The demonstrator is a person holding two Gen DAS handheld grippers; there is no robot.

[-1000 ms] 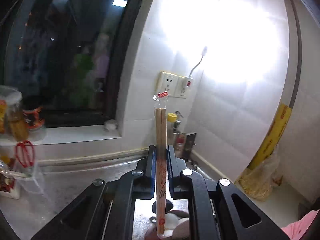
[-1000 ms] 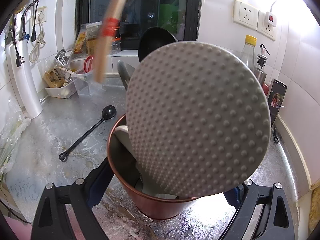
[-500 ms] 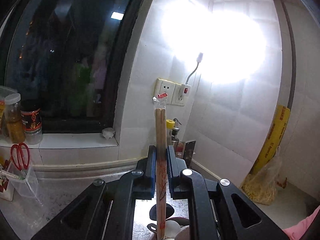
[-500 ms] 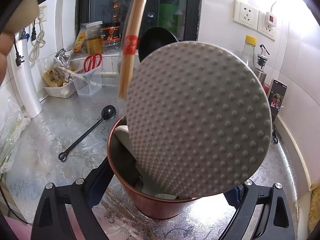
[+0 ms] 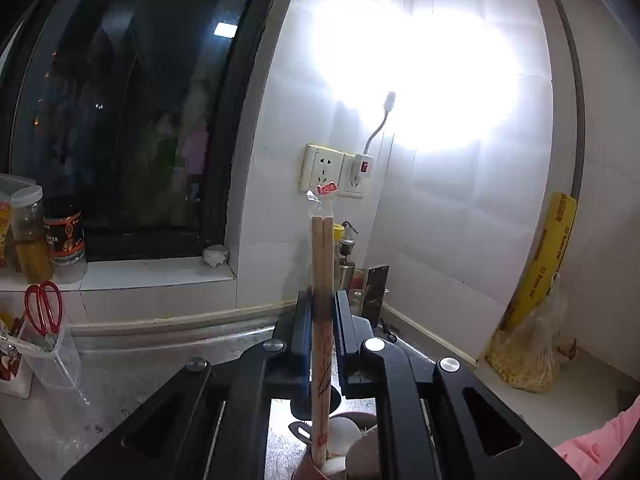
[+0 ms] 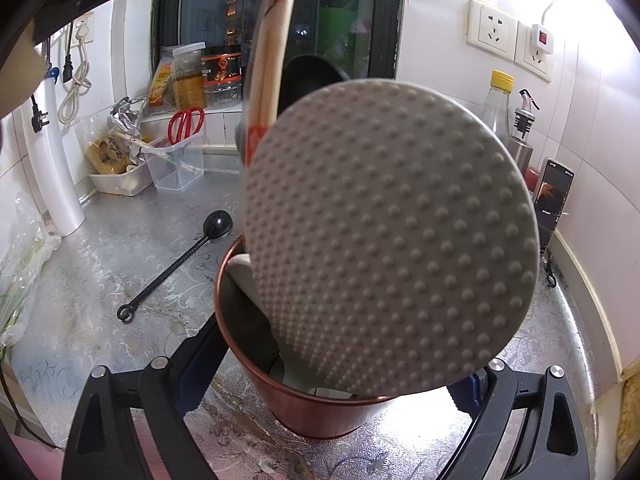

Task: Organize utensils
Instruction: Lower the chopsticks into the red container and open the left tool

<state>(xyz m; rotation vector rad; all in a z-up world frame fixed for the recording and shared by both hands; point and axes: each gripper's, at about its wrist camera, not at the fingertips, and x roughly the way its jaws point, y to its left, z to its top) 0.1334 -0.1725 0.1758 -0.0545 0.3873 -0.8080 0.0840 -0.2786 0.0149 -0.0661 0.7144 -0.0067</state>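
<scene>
dimpled paddle (image 6: 394, 240) before copper cup (image 6: 304, 408)

The wrapped chopsticks (image 6: 270, 60) (clamped in the left gripper (image 5: 322, 320)) now hang lower and nearer the copper cup (image 6: 316, 408), above its rim.

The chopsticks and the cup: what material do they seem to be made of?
Chopsticks: probably wood or bamboo, pale tan and matte, inside a clear plastic sleeve. Cup: probably metal with a shiny copper-coloured finish, thin rim; coated plastic is possible.

left claw (image 5: 322, 322): black, blue pads, silver screws | right claw (image 6: 332, 384): black | pink sleeve (image 5: 600, 440)
</scene>
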